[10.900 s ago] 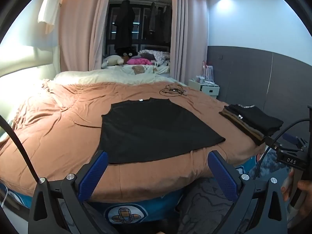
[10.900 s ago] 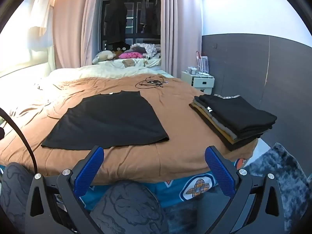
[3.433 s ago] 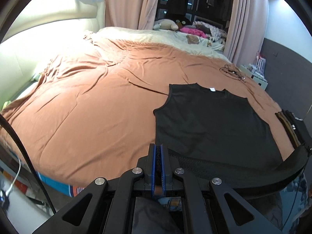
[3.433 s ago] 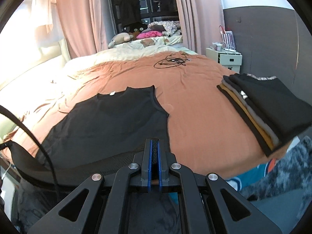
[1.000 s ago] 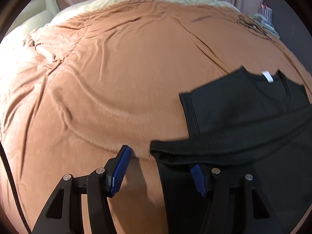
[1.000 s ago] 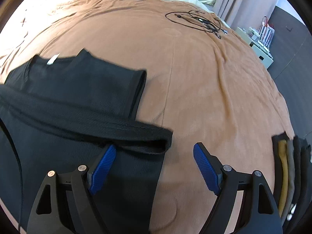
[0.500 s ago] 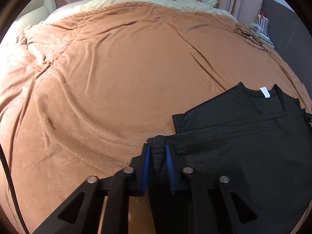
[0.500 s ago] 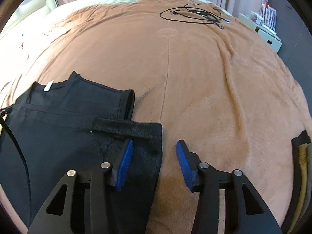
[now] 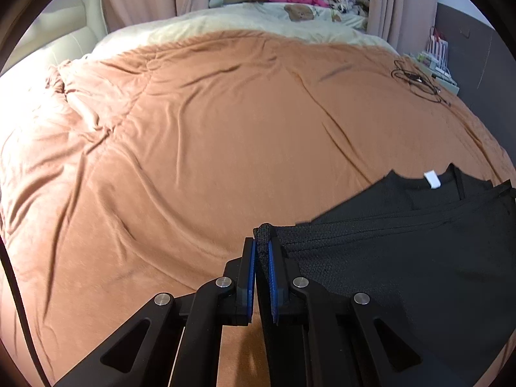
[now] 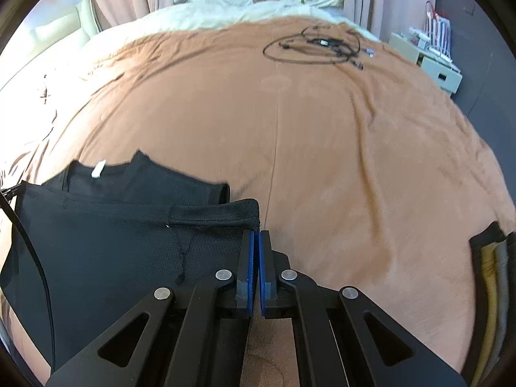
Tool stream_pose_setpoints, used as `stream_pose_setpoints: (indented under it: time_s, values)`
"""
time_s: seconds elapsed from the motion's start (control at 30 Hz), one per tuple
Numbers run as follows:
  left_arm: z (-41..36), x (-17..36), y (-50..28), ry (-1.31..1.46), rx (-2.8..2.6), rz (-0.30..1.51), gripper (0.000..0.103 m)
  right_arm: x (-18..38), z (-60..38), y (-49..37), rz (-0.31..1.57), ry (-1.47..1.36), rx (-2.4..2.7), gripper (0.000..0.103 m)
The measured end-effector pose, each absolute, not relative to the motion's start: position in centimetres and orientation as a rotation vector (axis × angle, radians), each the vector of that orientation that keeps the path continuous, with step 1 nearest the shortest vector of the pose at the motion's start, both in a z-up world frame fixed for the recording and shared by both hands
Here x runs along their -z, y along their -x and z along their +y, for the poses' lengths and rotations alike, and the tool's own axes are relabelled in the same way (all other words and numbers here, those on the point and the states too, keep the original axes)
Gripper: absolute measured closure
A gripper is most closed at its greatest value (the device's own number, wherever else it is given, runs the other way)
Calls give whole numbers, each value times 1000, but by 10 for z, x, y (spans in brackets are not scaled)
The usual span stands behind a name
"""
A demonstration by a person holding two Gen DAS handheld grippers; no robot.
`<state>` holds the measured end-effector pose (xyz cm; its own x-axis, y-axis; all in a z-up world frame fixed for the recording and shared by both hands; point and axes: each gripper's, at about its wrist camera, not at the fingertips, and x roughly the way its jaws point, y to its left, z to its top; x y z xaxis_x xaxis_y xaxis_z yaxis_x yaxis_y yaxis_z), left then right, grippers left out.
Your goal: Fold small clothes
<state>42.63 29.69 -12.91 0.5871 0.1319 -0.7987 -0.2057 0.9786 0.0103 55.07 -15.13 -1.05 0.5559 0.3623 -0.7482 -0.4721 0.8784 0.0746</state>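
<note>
1. Left gripper [image 9: 262, 245]: jaws just closed in, now clenched on a bunched corner of the black sleeveless top [image 9: 419, 258], with dark mesh fabric squeezed between the blue pads and poking out past the tips.
2. Right gripper [image 10: 256, 235]: jaws likewise just closed in, blue pads pressed flat together at the near right corner of the same top's doubled-over hem. Cannot tell whether any fabric is nipped between them.
3. Top spread on the brown bedspread [image 9: 209, 145], near the front edge of the bed. Lower half folded up over the upper half, the hem band lying across the chest just short of the neckline.
4. White neck label [image 9: 432, 179] showing at the collar, beyond the folded edge.
5. Corner in the left gripper raised off the bedspread, fabric drawn into a ridge towards the pads.
6. Well apart, towards the far right of the bed: a tangle of black cable [image 10: 316, 46].
7. At the right edge of the right wrist view: a stack of folded clothes [image 10: 493, 258], dark and mustard layers showing.
8. Beyond the bed, a pale bedside cabinet [image 10: 432, 64].
</note>
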Motion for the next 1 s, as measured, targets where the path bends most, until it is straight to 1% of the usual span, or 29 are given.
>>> stream_pose_setpoints:
  time_s: [0.2,0.53,0.6,0.7,0.73,0.77,0.8,0.83,0.87,0.9,1.0]
  values:
    - [303,117,-447,73,-222,921,95,-9,-144,-559,830,139,-484,103]
    - [308,148,-495,37,-257,960,95,15,-116,-597,865,173,-418,103]
    - [308,155,-502,35,-264,980,92,20,-109,-605,876,183,-400,103]
    - [311,161,-506,27,-313,1003,89,24,-102,-616,909,193,-360,103]
    - [313,162,-505,49,-306,1011,87,25,-101,-617,919,189,-362,102]
    - [316,163,-503,81,-297,1022,80,25,-100,-618,928,177,-373,99]
    - [318,162,-500,105,-291,1027,76,24,-101,-617,933,170,-377,94]
    - [319,161,-496,118,-288,1027,69,24,-104,-616,937,164,-374,72]
    - [319,159,-490,121,-290,1021,66,22,-109,-614,933,149,-379,44]
    - [318,157,-483,124,-290,1017,65,20,-112,-609,922,135,-386,37]
    - [316,153,-465,160,-271,1022,65,16,-123,-598,934,117,-403,36]
